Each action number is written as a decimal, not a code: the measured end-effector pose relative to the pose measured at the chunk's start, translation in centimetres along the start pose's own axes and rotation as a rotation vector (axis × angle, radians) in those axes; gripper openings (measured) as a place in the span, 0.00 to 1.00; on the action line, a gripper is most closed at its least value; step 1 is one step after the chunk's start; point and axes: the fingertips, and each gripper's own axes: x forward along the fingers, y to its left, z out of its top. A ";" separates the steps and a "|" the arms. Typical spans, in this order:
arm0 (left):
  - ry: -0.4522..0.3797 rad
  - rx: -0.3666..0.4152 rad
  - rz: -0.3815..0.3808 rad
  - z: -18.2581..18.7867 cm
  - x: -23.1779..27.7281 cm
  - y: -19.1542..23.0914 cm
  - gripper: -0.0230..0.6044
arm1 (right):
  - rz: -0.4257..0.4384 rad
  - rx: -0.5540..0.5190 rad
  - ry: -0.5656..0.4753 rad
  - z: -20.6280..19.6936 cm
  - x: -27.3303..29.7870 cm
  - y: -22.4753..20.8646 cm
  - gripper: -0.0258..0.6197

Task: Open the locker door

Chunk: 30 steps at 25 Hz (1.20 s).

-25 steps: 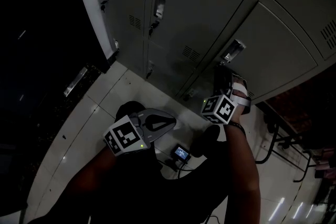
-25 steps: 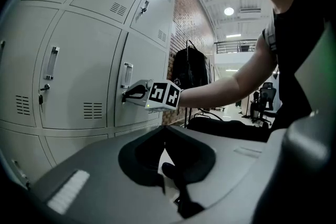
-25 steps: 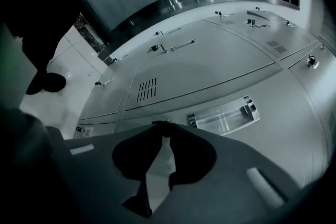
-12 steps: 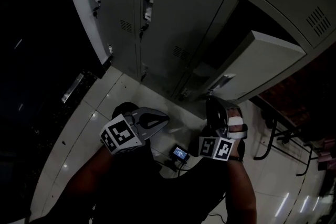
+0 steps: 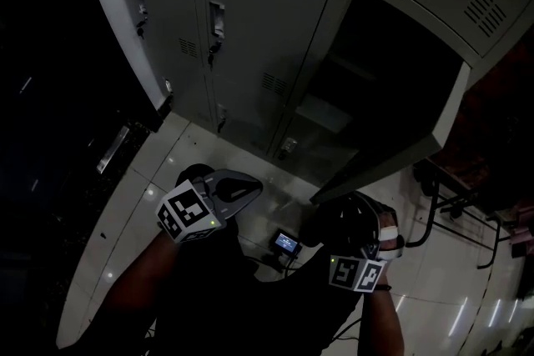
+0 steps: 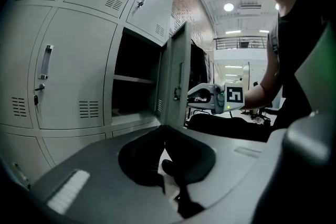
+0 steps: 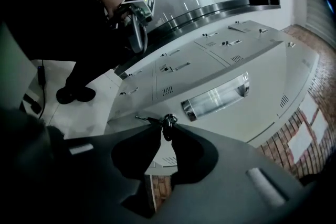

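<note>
The grey locker door (image 5: 400, 147) stands swung wide open, baring its dark compartment (image 5: 380, 54) with a shelf inside. My right gripper (image 5: 332, 203) is at the door's free lower edge. In the right gripper view the door face (image 7: 247, 55) with its shiny recessed handle (image 7: 215, 96) fills the frame, and the right gripper (image 7: 166, 127) pinches the small key (image 7: 167, 120) in the lock while its jaws are opening. My left gripper (image 5: 250, 184) hangs low over the floor, shut and holding nothing. The open door (image 6: 177, 81) and my right gripper (image 6: 197, 98) also show in the left gripper view.
Closed lockers (image 5: 259, 29) with handles and keys stand left of the open one. A small lit device (image 5: 289, 243) with cables lies on the tiled floor by my feet. Chair or desk legs (image 5: 450, 208) stand at the right. A brick wall (image 7: 310, 113) lies beyond the lockers.
The locker door has swung from shut to wide open. My right gripper has travelled down and toward me with the door's edge. The left gripper has hardly moved.
</note>
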 end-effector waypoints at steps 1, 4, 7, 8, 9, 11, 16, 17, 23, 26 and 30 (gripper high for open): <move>0.002 0.001 -0.001 0.0 0.1 0.0 0.05 | -0.004 0.006 0.015 -0.6 -0.6 0.0 0.14; 0.004 0.002 -0.004 0.1 0.3 -0.1 0.05 | -0.014 0.028 0.051 -2.3 -1.9 -0.2 0.14; 0.007 0.004 -0.008 0.1 0.5 -0.3 0.05 | -0.023 0.067 0.074 -3.6 -2.8 -0.3 0.15; 0.008 0.005 -0.010 0.1 0.6 -0.3 0.05 | -0.026 0.084 0.075 -3.9 -3.0 -0.4 0.15; 0.009 0.005 -0.012 0.1 0.7 -0.4 0.05 | -0.026 0.106 0.073 -4.0 -3.2 -0.5 0.15; 0.012 0.006 -0.014 0.2 0.9 -0.5 0.05 | -0.016 0.170 0.058 -4.2 -3.3 -0.6 0.16; 0.017 0.009 -0.020 0.2 1.2 -0.6 0.05 | 0.034 0.541 -0.061 -4.3 -4.5 -1.2 0.22; 0.018 0.010 -0.020 0.2 1.3 -0.6 0.05 | 0.040 0.638 -0.094 -4.3 -4.9 -1.4 0.23; 0.026 0.013 -0.018 0.1 1.5 -0.6 0.05 | 0.097 0.968 -0.212 -4.3 -6.3 -1.8 0.04; 0.027 0.013 -0.020 0.1 1.6 -0.7 0.05 | 0.122 0.979 -0.222 -4.3 -6.3 -1.5 0.04; 0.029 0.013 -0.018 0.1 1.6 -0.7 0.05 | 0.122 0.995 -0.229 -4.4 -6.2 -1.6 0.04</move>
